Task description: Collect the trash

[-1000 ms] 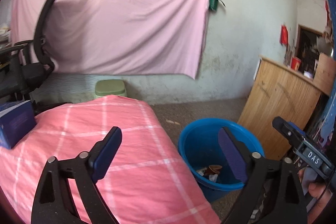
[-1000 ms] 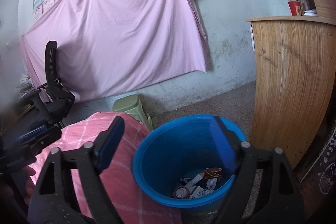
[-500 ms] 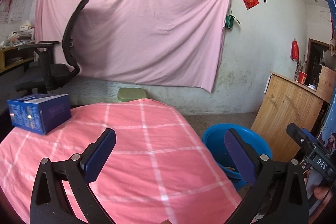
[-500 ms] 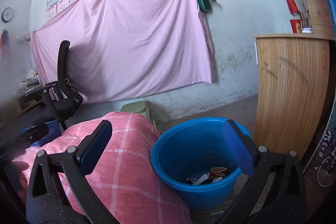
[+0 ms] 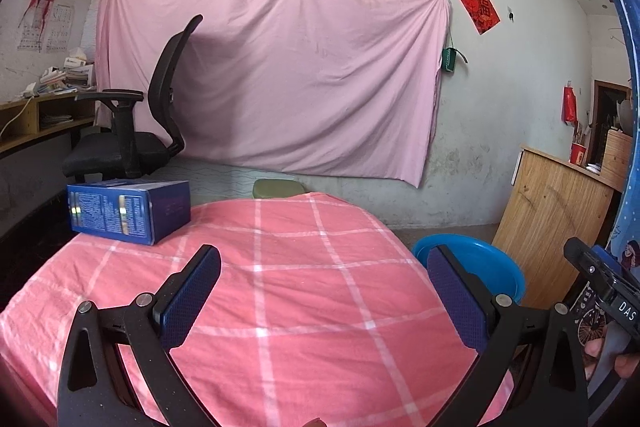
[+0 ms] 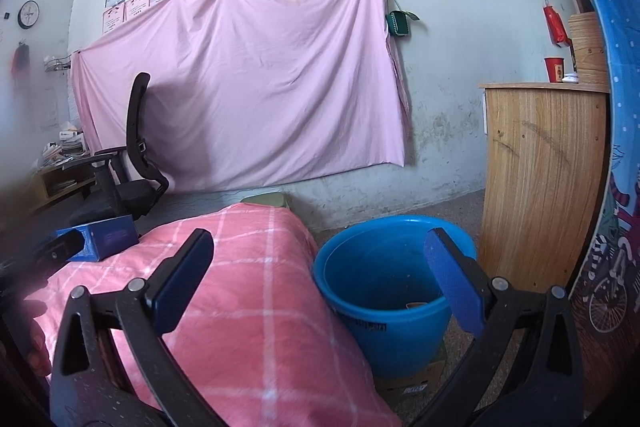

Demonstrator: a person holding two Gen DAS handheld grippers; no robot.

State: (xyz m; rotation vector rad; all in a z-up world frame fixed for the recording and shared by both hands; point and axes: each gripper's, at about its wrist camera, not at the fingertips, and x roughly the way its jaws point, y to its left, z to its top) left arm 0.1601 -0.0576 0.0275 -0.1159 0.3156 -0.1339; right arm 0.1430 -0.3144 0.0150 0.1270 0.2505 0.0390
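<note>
Both grippers, left point(image 5: 324, 291) and right point(image 6: 318, 275), were spread wide and empty above the pink table point(image 5: 280, 267). A blue box point(image 5: 128, 211) lay at its far left corner, likely light, stiff cardboard, best pinched across its short sides. The bucket point(image 6: 384, 307) stood beside the table.

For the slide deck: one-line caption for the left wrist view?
Open left gripper above pink checked tablecloth, blue box far left, blue bucket right.

Pink checked table point(image 5: 280, 307) bears a blue box point(image 5: 128, 205) at its far-left corner
</note>
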